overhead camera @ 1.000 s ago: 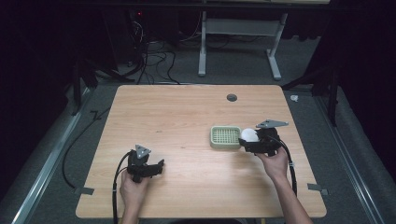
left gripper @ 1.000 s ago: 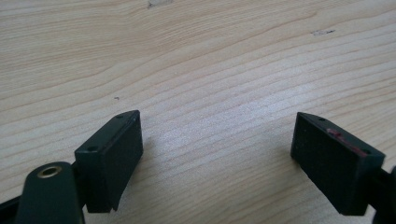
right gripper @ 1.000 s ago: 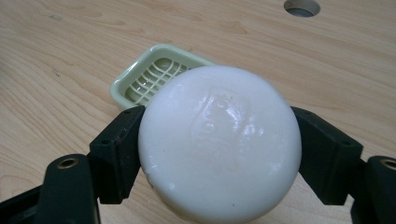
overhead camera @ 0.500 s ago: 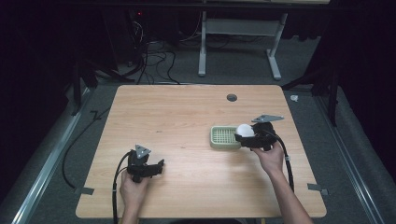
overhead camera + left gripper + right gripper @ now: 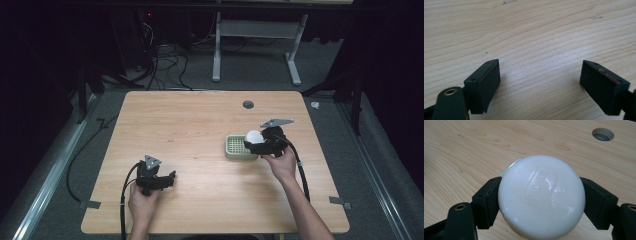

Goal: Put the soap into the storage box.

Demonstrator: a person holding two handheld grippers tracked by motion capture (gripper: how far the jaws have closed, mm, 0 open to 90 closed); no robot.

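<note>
A round white bar of soap [image 5: 541,196] with an embossed mark sits between the jaws of my right gripper [image 5: 540,200], which is shut on it. In the high view the white soap [image 5: 253,136] hangs over the right half of a pale green slotted soap dish [image 5: 236,148], held by the right gripper [image 5: 256,144]. The soap hides most of the dish in the right gripper view. My left gripper [image 5: 170,179] rests low at the table's front left, open, with bare wood between its fingers [image 5: 484,83].
The wooden table [image 5: 190,125] has a round cable hole [image 5: 248,104] at the back right, also seen as a hole [image 5: 603,134] in the right gripper view. Cables and a desk frame stand on the dark floor beyond the far edge.
My right gripper has carried the soap leftward, from beside the dish's right edge to above the dish. The left gripper has stayed still.
</note>
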